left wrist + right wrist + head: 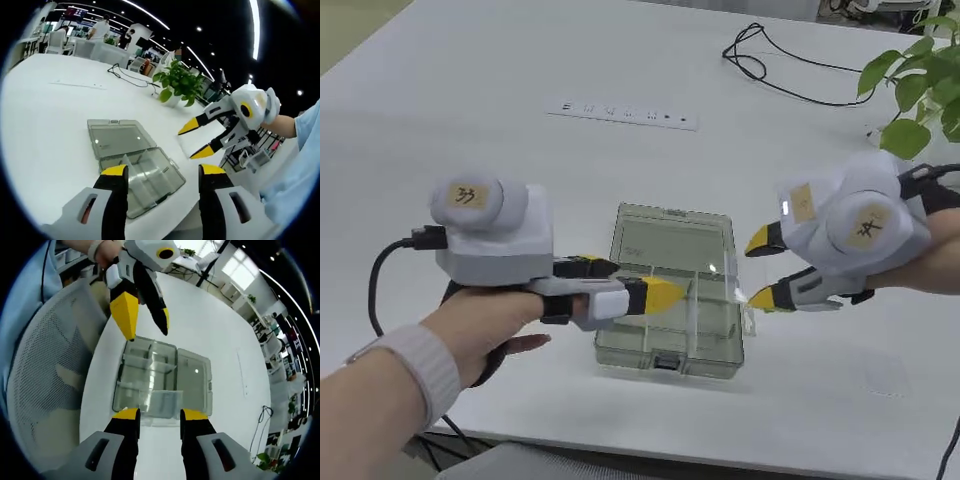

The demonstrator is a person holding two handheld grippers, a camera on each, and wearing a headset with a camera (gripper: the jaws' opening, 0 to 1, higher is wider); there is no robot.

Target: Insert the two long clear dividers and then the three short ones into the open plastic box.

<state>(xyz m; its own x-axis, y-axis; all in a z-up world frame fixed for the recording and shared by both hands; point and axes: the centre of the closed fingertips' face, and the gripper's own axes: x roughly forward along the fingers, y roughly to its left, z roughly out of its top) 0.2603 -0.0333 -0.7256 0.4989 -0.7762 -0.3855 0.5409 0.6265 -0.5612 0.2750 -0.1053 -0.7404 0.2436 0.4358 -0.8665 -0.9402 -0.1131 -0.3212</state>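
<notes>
Nearest to us, the person's left hand [485,320], with a pale cuff at the wrist, holds the left gripper [163,170]. Its jaws stand wide apart with nothing between them, and the tips reach over the left edge of the box. The white bench [470,120] carries everything. In the right gripper view a grey mesh chair [50,370] sits off its front edge. The open plastic box [665,358] rests near the front edge, about midway along it, with its lid [670,238] laid flat toward the far edge. Clear dividers [692,300] already stand in the base and split it into compartments; we cannot tell their number. The right gripper [752,274] hovers at the box's right edge, jaws parted. In its own view a loose clear divider [161,405] spans the gap between the tips, over the box's near wall. We cannot tell whether the jaws grip it. A leafy plant [920,80] stands at the far right corner, with a black cable [775,70] looped beside it. A flat white strip [620,112] lies beyond the box.
</notes>
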